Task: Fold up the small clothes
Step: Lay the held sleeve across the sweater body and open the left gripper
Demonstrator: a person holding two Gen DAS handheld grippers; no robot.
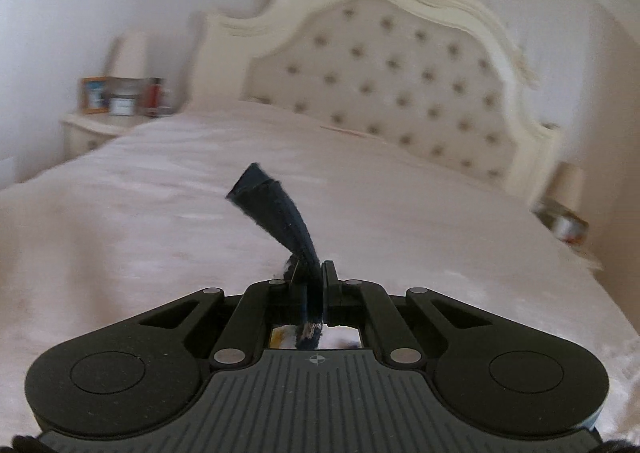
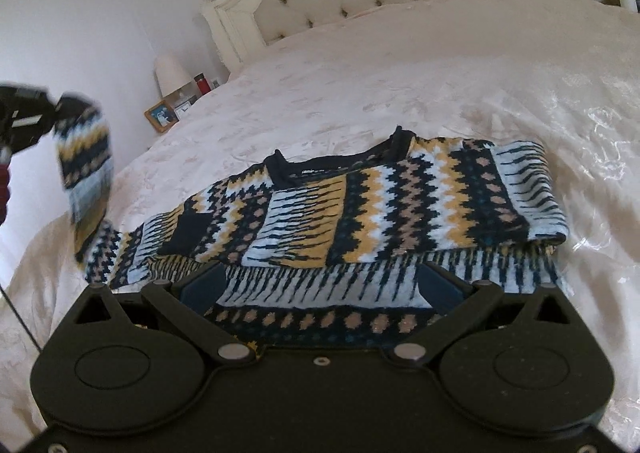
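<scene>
A small patterned knit sweater point(image 2: 360, 209) in navy, yellow, white and tan lies on the bed, its neck toward the headboard. Its right sleeve is folded across the body. My left gripper point(image 1: 318, 285) is shut on the navy cuff point(image 1: 272, 209) of the left sleeve. In the right wrist view that gripper point(image 2: 60, 109) holds the sleeve point(image 2: 86, 173) lifted at the far left, above the bed. My right gripper point(image 2: 320, 285) is open, its fingers spread just over the sweater's lower hem, empty.
The pale pink bedspread point(image 2: 400, 73) covers the bed. A tufted cream headboard point(image 1: 400, 65) stands at the back. A bedside table point(image 1: 100, 121) at the left holds a lamp, a photo frame and a red bottle. Another lamp point(image 1: 568, 189) stands at the right.
</scene>
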